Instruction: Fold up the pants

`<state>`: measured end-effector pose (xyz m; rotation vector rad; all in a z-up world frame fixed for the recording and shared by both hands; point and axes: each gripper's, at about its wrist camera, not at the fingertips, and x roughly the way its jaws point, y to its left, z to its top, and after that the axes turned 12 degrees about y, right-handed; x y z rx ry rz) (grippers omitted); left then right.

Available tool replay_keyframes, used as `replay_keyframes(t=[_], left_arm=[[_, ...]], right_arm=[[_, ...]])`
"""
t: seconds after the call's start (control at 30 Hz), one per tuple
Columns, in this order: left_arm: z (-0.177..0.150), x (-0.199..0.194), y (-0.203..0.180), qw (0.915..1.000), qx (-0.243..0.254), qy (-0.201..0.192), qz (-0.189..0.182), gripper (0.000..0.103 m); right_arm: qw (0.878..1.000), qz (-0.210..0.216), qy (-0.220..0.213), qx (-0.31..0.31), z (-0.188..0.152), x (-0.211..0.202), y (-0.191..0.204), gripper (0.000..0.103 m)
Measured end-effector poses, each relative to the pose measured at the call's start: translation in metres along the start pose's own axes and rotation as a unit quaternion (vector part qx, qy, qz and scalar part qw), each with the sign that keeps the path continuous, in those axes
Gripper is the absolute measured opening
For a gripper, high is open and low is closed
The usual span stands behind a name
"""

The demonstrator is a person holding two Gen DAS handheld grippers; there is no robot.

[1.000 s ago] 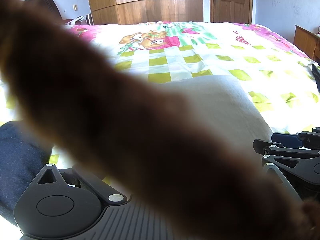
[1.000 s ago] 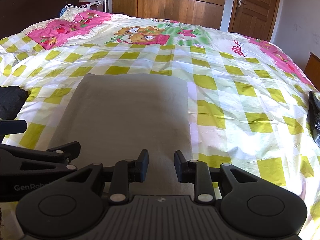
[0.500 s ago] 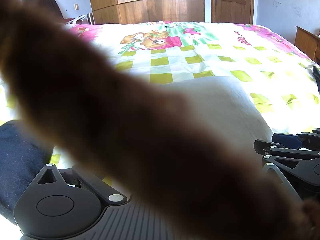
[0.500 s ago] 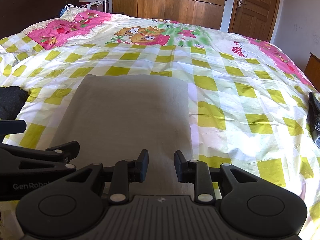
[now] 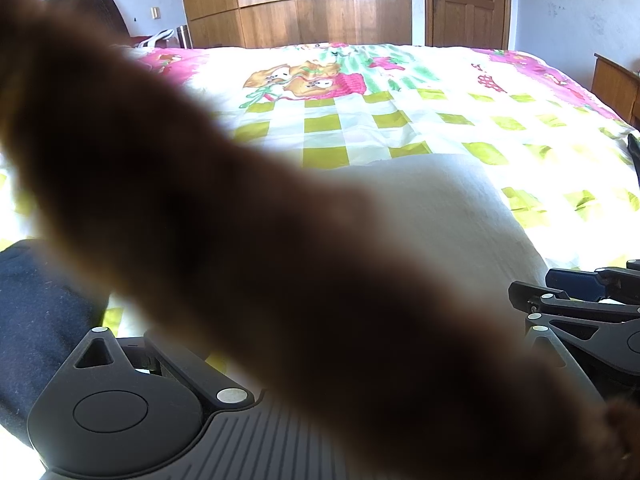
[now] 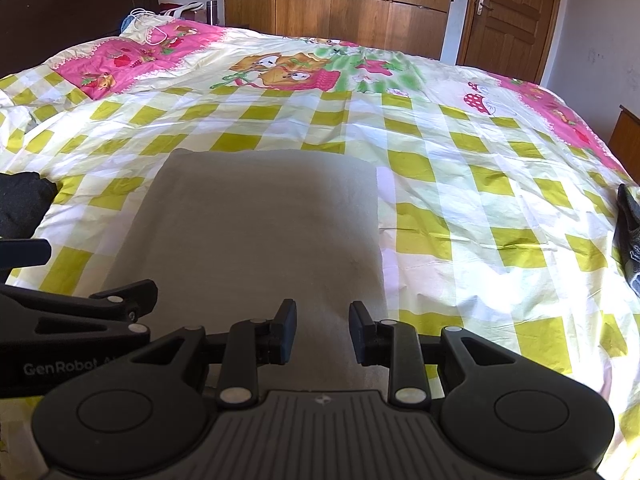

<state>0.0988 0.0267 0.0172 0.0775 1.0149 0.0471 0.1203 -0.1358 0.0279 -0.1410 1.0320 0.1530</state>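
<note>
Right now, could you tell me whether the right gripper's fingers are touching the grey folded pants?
Cannot tell. In the right wrist view the right gripper stands open over the grey pants, nothing between its fingers; any gap beneath is hidden.

Sunlight is falling across a bed with a checked cover. A wooden wardrobe and door are standing behind it.
</note>
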Motion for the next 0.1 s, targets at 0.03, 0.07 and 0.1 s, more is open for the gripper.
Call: replay_keyframes(t=[0.03, 0.07, 0.1], left_arm=[[-0.0001, 0.0001, 0.0, 1.0, 0.0, 0.0, 0.0, 0.1], [-0.0001, 0.0003, 0.0, 1.0, -0.001, 0.0, 0.0, 0.1], [-0.0001, 0.0002, 0.0007, 1.0, -0.001, 0.0, 0.0, 0.1]], right_arm=[[1.0, 0.0, 0.0, 0.0, 0.0001, 0.0001, 0.0001, 0.042], [1.0, -0.001, 0.0, 0.0, -0.0001, -0.0001, 0.0001, 0.042], [1.0, -0.001, 0.0, 0.0, -0.0002, -0.0001, 0.0001, 0.042]])
